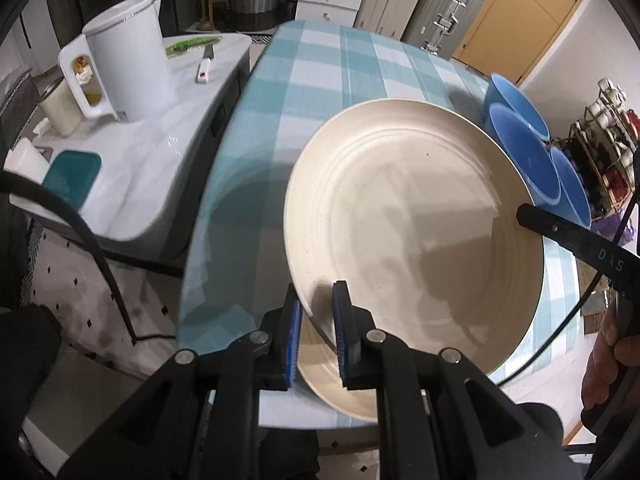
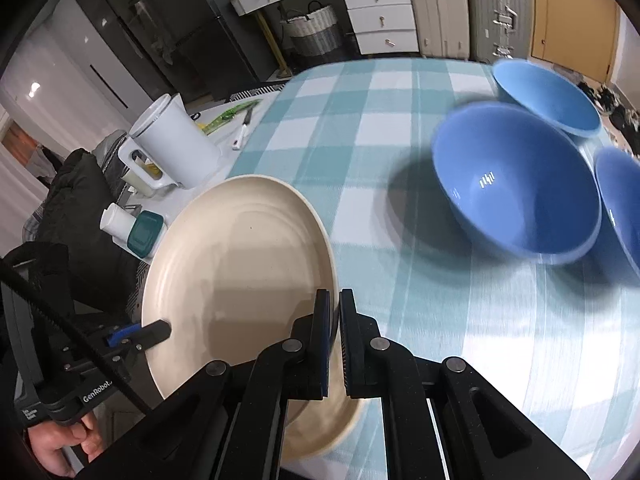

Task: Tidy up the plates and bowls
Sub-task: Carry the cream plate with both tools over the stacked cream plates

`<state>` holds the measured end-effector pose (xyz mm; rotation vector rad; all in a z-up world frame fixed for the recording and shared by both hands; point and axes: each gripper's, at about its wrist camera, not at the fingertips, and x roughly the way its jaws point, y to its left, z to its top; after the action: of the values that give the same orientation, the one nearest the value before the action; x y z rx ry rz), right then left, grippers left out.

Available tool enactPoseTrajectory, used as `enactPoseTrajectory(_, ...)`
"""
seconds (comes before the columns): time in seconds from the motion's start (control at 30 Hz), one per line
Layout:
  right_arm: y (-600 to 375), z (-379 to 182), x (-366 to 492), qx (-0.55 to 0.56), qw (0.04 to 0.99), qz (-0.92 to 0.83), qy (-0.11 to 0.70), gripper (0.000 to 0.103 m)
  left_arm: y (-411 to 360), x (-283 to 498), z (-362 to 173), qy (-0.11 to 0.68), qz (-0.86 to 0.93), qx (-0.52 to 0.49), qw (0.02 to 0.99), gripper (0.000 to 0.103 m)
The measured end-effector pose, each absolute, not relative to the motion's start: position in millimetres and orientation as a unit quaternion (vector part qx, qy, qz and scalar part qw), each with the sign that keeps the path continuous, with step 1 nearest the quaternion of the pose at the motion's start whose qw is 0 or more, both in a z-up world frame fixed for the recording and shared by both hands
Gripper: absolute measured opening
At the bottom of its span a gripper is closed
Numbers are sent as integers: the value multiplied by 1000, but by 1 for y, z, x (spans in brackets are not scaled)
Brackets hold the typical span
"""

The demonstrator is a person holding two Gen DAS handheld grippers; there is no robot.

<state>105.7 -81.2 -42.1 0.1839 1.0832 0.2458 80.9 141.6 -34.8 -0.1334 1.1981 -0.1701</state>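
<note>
Now the left tongs (image 1: 316, 312) are pinching the near rim of a cream plate (image 1: 416, 236), low in the middle of the left wrist view. One blue pad is sitting under the rim and the other pad is pressing on top. The right tongs (image 2: 335, 316) are squeezing the other side of the same plate (image 2: 240, 276), low in the middle of the right wrist view, with their pads almost touching across the thin rim. So both tongs are holding this one plate together, and it is tilting up off the worktop (image 1: 320, 80).

Under it, a second cream plate (image 2: 324, 432) is lying flat on the checked blue and white cloth, and its edge is peeking out below the lifted one.

Three blue bowls are sitting farther out on the cloth, at the right of both views. The middle bowl (image 2: 520, 188) is looking biggest in the right wrist view, the far bowl (image 2: 548, 96) is sitting just behind it, and the third bowl (image 2: 624, 208) is getting cut off by the right edge of the frame.

At the upper left, a white jug (image 1: 128, 64) is standing on a white side counter (image 1: 160, 160) beside the worktop, with a teal lid (image 1: 72, 180) lying near it.
</note>
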Motion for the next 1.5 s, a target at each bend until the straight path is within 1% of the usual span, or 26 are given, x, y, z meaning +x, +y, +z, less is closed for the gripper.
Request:
enactPoseTrajectory(0.23, -94, -76, 83, 105, 835, 107, 529, 5, 126, 58, -57, 576, -81, -46, 812, 13)
enactPoseTrajectory(0.4, -92, -87, 78, 105, 833, 110, 532, 5, 125, 52, -66, 579, -75, -39, 811, 13)
enactPoseTrajectory(0.6, -92, -90, 77, 117, 835, 110, 526, 5, 130, 52, -72, 580, -81, -53, 809, 13)
enactPoseTrajectory(1.0, -86, -91, 63, 93, 843, 102, 520, 5, 123, 44, -66, 576, -74, -12, 814, 14)
enactPoseTrajectory(1.13, -75, -90, 57, 62, 850, 95, 514, 5, 120, 42, -66, 575, -64, 10, 815, 16)
enactPoseTrajectory(1.4, -75, -94, 57, 60, 848, 92, 519, 5, 113, 42, -74, 579, -41, 55, 812, 17)
enactPoseTrajectory(1.5, -80, -95, 58, 68, 846, 88, 521, 5, 112, 41, -74, 576, -48, 48, 815, 17)
